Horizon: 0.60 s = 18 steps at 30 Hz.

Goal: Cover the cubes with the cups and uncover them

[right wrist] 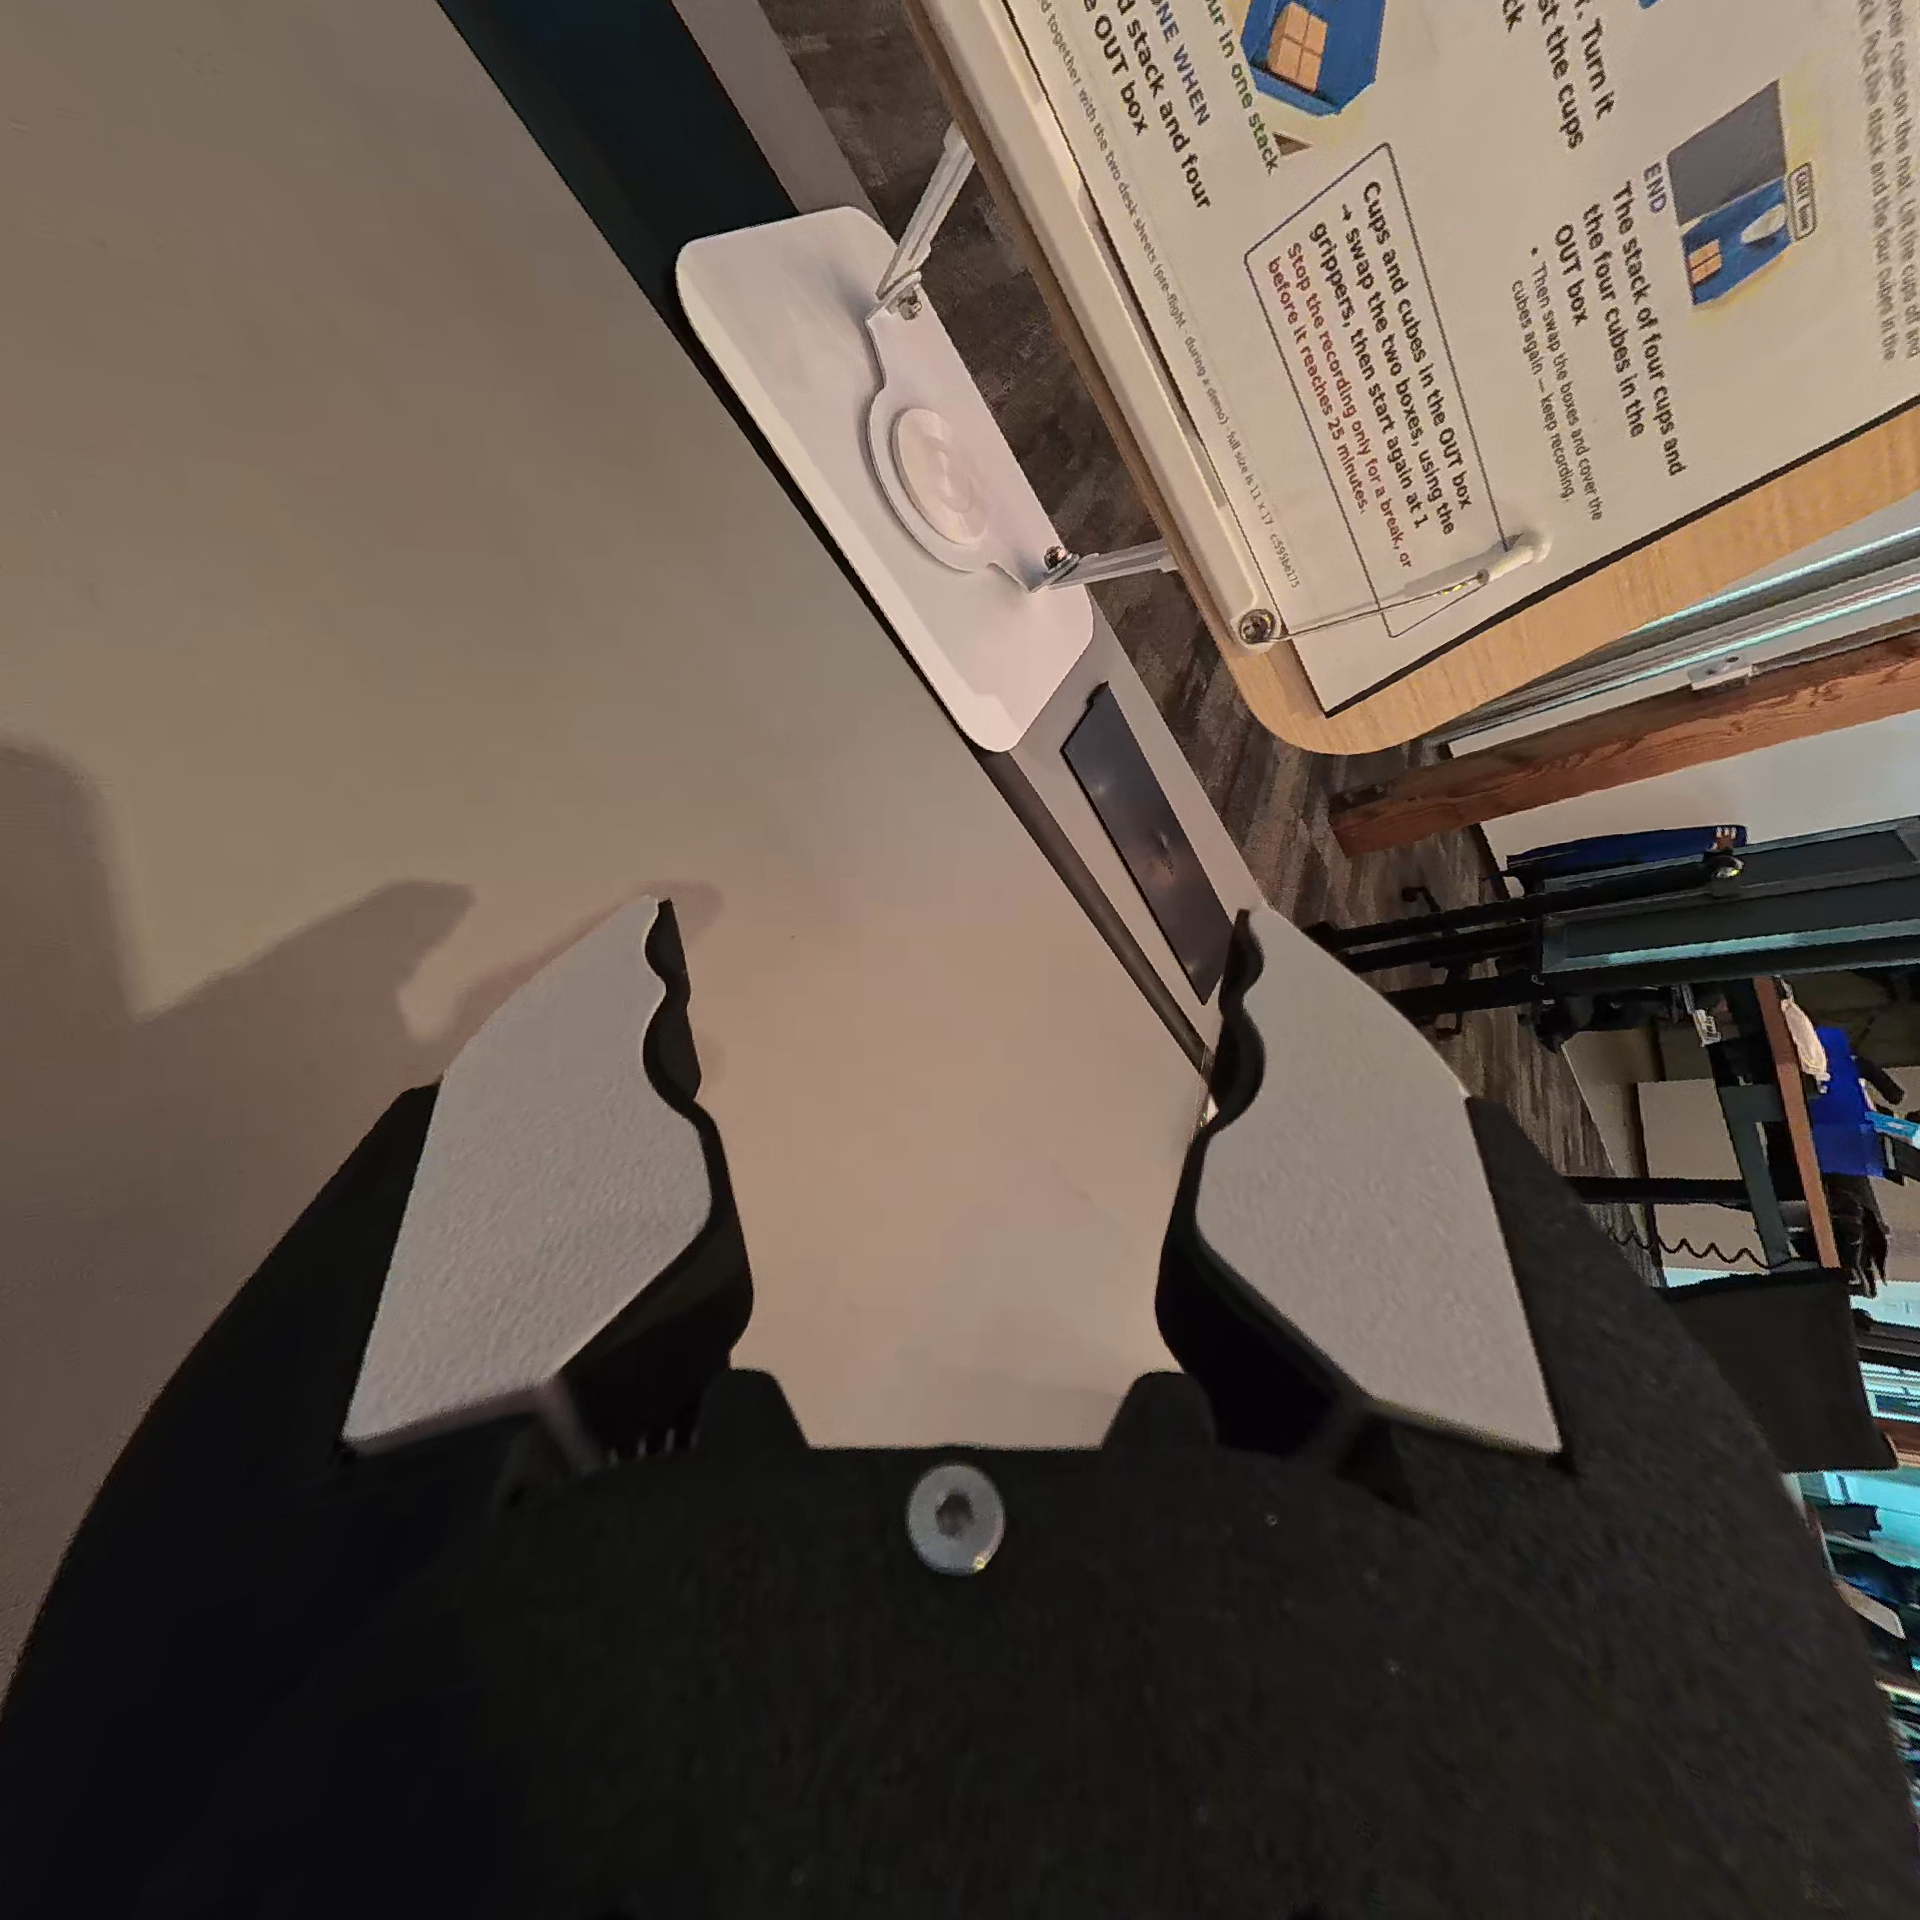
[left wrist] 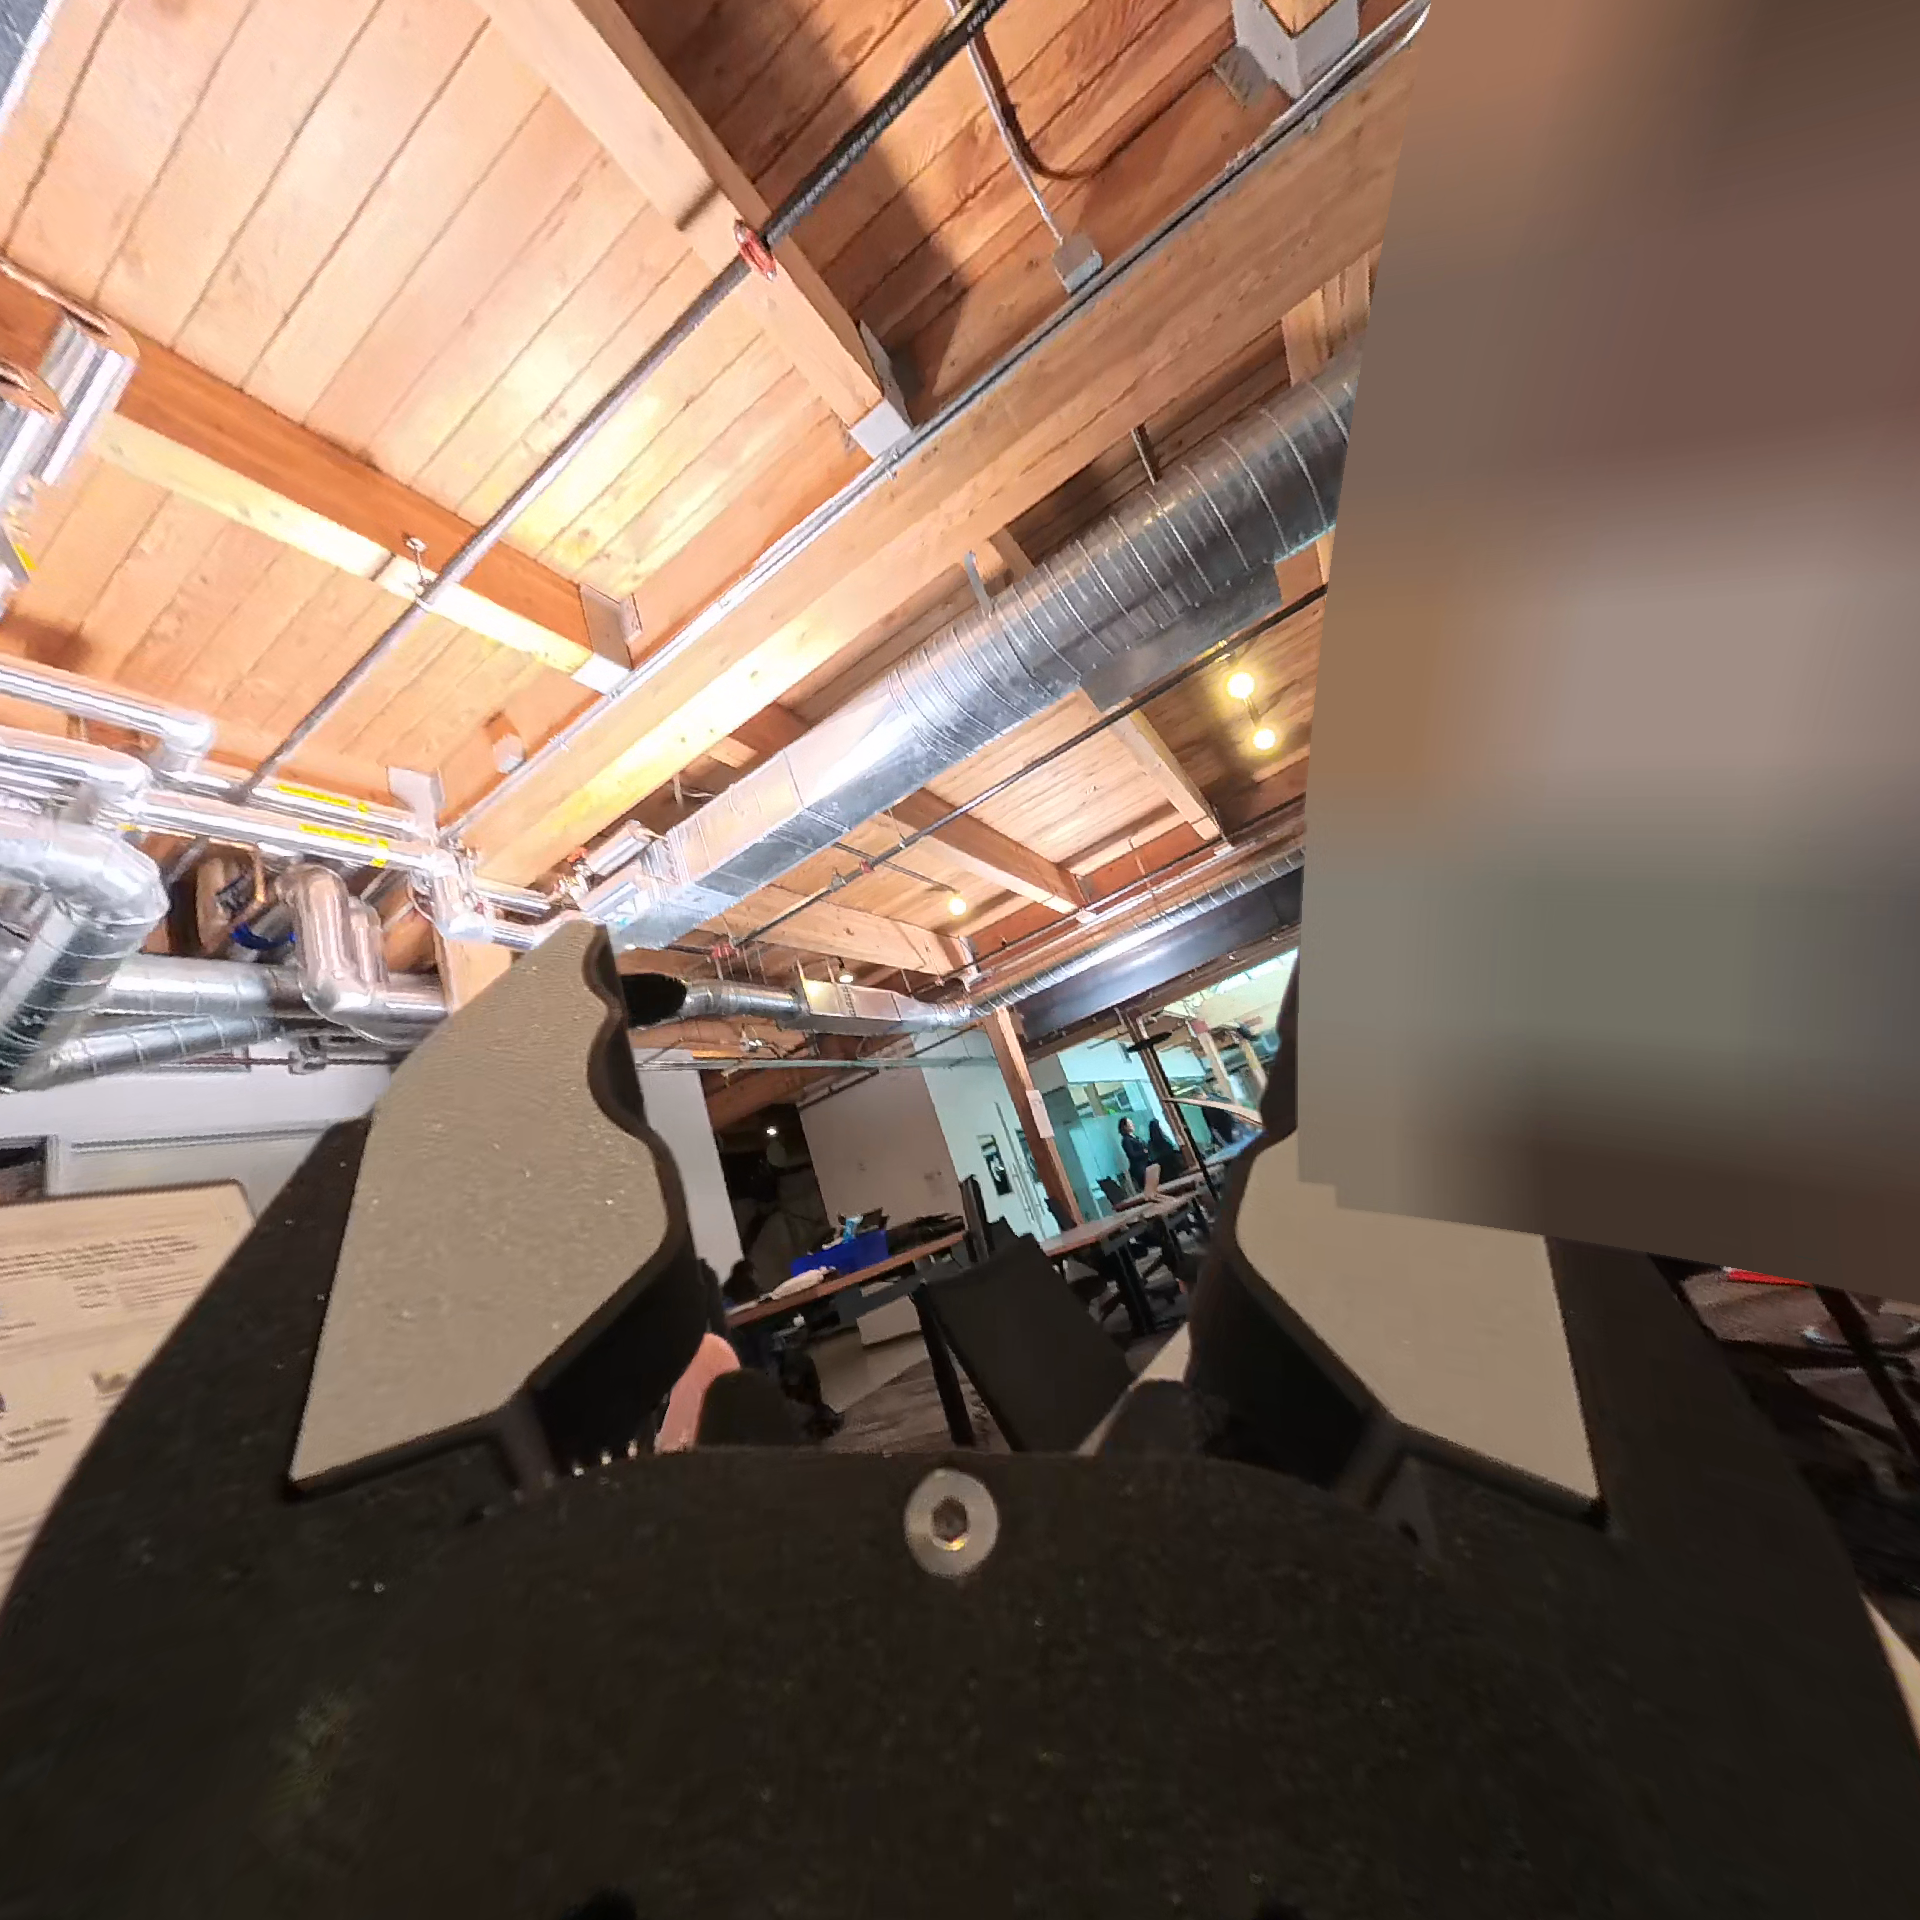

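Observation:
No cups or cubes show in either view. My left gripper (left wrist: 940,1023) is open and empty and points up towards a wooden ceiling; its right finger tip is hidden behind a blurred patch. My right gripper (right wrist: 956,920) is open and empty, rolled sideways over a pale tabletop (right wrist: 364,520), with both grey fingers (right wrist: 582,1122) in view.
A white stand base (right wrist: 883,468) sits at the table's edge and holds a tilted instruction board (right wrist: 1403,312). Beyond the edge are carpet, black stands and blue bins (right wrist: 1839,1101). In the left wrist view, ducts (left wrist: 1039,644) run overhead, with distant desks (left wrist: 862,1262), chairs and people.

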Each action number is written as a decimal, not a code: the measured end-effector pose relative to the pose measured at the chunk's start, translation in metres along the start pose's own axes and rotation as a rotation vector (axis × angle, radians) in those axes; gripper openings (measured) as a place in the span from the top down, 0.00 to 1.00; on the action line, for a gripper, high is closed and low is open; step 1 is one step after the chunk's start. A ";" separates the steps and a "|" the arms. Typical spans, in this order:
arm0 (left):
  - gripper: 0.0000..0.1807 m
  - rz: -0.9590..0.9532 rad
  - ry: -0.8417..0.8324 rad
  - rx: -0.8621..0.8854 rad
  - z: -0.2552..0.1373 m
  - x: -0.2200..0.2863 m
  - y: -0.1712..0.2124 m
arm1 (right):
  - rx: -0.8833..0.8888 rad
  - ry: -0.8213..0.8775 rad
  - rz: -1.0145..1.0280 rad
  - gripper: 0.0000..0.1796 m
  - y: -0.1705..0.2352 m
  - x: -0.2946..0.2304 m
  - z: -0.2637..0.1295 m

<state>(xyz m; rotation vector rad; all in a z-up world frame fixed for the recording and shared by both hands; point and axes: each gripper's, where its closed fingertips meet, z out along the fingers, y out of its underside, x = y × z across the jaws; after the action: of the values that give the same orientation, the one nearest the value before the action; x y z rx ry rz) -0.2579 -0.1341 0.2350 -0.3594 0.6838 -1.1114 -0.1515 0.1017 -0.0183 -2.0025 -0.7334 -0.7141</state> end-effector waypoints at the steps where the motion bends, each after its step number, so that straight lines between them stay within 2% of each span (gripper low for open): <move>1: 0.35 0.012 -0.018 0.002 -0.001 -0.006 -0.006 | -0.002 0.004 0.002 0.46 0.001 0.002 0.001; 5: 0.36 0.066 -0.127 -0.039 -0.010 -0.044 -0.014 | 0.008 0.017 0.026 0.46 0.006 0.011 0.008; 7: 0.40 0.062 -0.210 -0.100 -0.020 -0.076 -0.005 | 0.042 0.015 0.063 0.46 0.007 0.017 0.015; 10: 0.46 0.041 -0.333 -0.330 -0.045 -0.132 0.041 | 0.098 -0.051 0.202 0.47 0.016 0.024 0.032; 13: 0.54 -0.031 -0.444 -0.572 -0.086 -0.179 0.100 | 0.167 -0.075 0.365 0.53 0.028 0.046 0.042; 18: 0.61 -0.218 -0.535 -0.792 -0.136 -0.207 0.159 | 0.311 -0.089 0.529 0.60 0.033 0.085 0.029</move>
<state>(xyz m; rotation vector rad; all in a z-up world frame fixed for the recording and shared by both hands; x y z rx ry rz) -0.2933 0.1283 0.1078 -1.3808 0.5832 -0.8451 -0.0657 0.1314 0.0115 -1.8298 -0.3105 -0.1858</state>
